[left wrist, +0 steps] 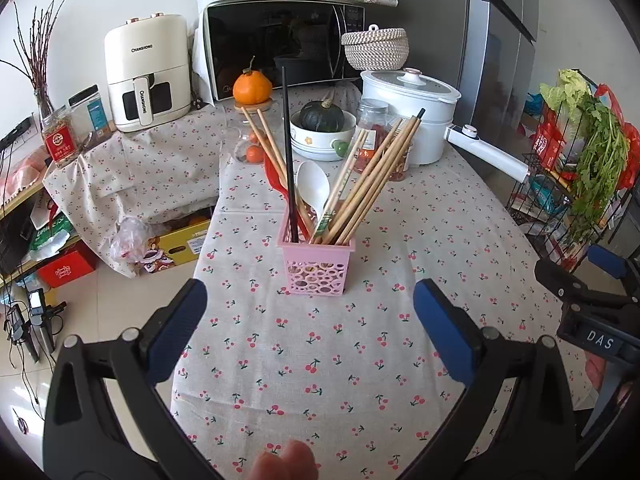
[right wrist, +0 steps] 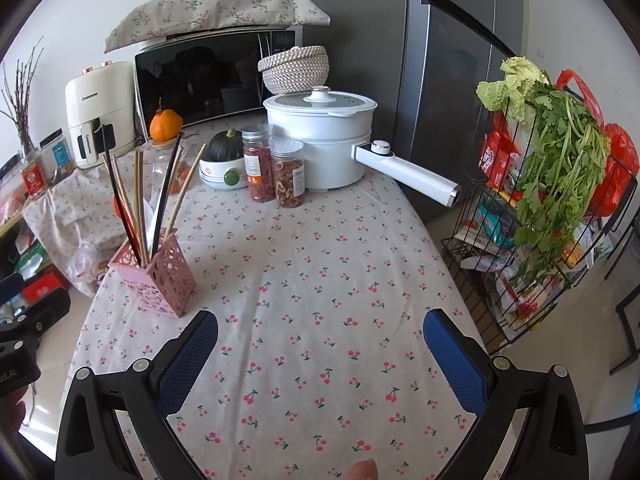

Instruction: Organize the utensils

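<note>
Left wrist view: the left gripper (left wrist: 310,322) hangs over the cherry-print tablecloth (left wrist: 320,360) w/ its blue pads spread wide, nothing between them. Straight ahead, mid-table, stands the pink holder (left wrist: 314,266) — already stuffed w/ wooden chopsticks (left wrist: 372,176), a black chopstick (left wrist: 289,160) and a white spoon (left wrist: 314,190). No loose utensil shows on the cloth, so the job looks near done. The holder is prob. light perforated plastic, top-heavy w/ sticks fanned out; I'd take it low on the side walls, not by the sticks, which are thin, stiff and likely to slide. Behind it sit a bowl with a green squash (left wrist: 323,126), spice jars (left wrist: 372,136) and a white electric pot (left wrist: 412,108). The right gripper (left wrist: 592,280) pokes in at the right edge.

Right wrist view: the right gripper (right wrist: 320,346) is also spread wide and empty, above bare cloth. The holder (right wrist: 154,280) stands off to its left near the table edge — a careless knock could tip it to the floor. The pot's long handle (right wrist: 408,172) juts over the far right side, and a wire rack of greens (right wrist: 560,184) stands just beside the table.
</note>
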A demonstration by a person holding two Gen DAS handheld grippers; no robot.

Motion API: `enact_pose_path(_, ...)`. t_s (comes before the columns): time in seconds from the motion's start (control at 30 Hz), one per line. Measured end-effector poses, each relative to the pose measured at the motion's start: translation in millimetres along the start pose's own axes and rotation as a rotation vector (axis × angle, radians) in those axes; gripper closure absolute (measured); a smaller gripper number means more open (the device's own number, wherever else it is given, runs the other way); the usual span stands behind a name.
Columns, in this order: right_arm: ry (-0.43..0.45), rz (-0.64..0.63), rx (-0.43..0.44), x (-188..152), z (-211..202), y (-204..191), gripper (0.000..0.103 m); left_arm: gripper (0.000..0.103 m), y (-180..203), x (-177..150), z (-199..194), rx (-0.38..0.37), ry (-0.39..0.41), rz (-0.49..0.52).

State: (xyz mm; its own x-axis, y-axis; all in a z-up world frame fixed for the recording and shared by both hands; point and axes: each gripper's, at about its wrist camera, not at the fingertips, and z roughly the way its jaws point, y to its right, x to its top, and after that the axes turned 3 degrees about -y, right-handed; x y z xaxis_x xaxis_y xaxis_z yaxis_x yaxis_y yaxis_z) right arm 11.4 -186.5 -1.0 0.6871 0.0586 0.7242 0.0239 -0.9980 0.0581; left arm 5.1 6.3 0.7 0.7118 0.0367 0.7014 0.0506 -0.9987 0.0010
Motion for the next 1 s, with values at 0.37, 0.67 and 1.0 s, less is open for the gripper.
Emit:
enact_pose_path(0.37,0.016,0.010,-0.014,0.6,-1.4,1.9,0.000,0.001,-0.4,-0.1,-0.5,0.004,0.004,0.001)
enact_pose_path(0.67,0.024,0.018,-0.031,1.1,-2.1,4.2,0.000,0.001,-2.0,0.7,-1.1,0.008,0.007,0.002)
enact_pose_path(1.0,0.000,0.009,-0.044,0.4,2.4,3.2,0.000,0.001,-0.5,0.6,-2.5,0.002,0.017,0.006)
